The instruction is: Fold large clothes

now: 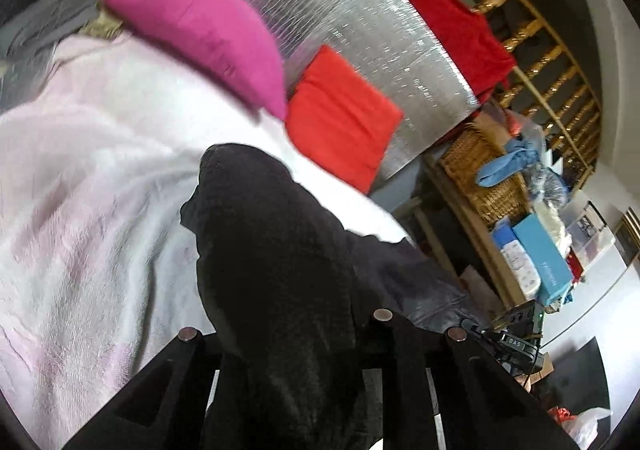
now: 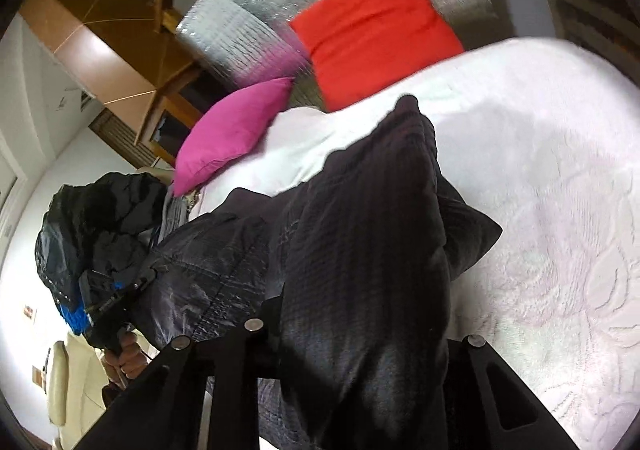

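Over bedspread [image 2: 560, 170], garment [image 2: 360, 250] (quilted, dark).

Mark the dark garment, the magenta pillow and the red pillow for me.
dark garment [image 2: 360, 210], right wrist view, middle of the raised fold.
magenta pillow [image 1: 200, 34], left wrist view, centre of its face.
red pillow [image 2: 376, 30], right wrist view, centre of its face.

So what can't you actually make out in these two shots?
- Left gripper fingertips: left wrist view, buried under the black garment.
- Right gripper fingertips: right wrist view, the garment drapes over them.
- Garment's type and full shape: bunched, cut off at the bottom edges.
- Shelf clutter: left wrist view, small, blurred.
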A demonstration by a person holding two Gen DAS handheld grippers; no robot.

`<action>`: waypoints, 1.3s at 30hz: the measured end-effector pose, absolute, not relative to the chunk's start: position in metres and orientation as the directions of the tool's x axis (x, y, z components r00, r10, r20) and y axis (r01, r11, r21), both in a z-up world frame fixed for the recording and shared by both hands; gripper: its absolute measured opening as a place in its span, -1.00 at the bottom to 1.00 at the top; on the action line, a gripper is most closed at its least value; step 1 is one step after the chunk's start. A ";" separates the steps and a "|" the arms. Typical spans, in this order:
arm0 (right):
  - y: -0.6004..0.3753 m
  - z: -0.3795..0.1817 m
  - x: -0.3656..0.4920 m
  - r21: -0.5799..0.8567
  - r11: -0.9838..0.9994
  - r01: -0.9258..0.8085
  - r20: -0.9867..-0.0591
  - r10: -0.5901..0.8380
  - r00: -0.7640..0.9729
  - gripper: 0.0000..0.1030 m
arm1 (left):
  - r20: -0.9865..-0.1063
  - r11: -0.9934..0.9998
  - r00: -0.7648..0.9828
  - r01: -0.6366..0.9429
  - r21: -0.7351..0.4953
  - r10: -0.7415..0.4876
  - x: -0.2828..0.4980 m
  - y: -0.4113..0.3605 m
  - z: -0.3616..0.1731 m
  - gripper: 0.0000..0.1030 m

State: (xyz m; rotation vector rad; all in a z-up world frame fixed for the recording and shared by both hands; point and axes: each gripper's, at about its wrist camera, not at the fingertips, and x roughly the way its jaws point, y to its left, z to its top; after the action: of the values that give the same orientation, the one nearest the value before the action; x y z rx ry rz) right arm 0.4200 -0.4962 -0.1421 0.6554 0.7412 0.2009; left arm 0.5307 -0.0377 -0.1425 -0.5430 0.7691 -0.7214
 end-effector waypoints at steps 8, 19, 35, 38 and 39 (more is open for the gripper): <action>-0.494 -0.116 0.389 0.598 0.801 0.028 -0.550 0.384 0.742 -0.44 | -0.443 0.635 0.474 0.404 -0.659 -0.761 0.501 -0.040 -0.127 -0.67; -0.510 -0.162 0.323 0.627 0.767 0.135 -0.611 0.377 0.696 -0.45 | -0.607 0.712 0.371 0.344 -0.613 -0.702 0.464 -0.024 -0.173 -0.66; -0.528 -0.213 0.299 0.602 0.709 0.369 -0.721 0.283 0.632 0.26 | -0.850 0.916 0.341 0.174 -0.363 -0.401 0.446 -0.015 -0.209 0.30; -0.535 -0.189 0.266 0.575 0.702 0.419 -0.706 0.169 0.687 0.27 | -0.853 0.954 0.429 0.167 -0.247 -0.296 0.425 -0.011 -0.182 0.33; -0.535 -0.181 0.259 0.573 0.700 0.425 -0.694 0.139 0.707 0.27 | -0.844 0.965 0.469 0.165 -0.205 -0.259 0.415 -0.010 -0.173 0.34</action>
State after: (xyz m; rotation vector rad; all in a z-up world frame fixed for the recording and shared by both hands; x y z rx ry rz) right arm 0.2589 -0.5355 -0.1809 0.7974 0.7882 -0.1795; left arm 0.4152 -0.0099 -0.1728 -0.0994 1.0518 -0.2603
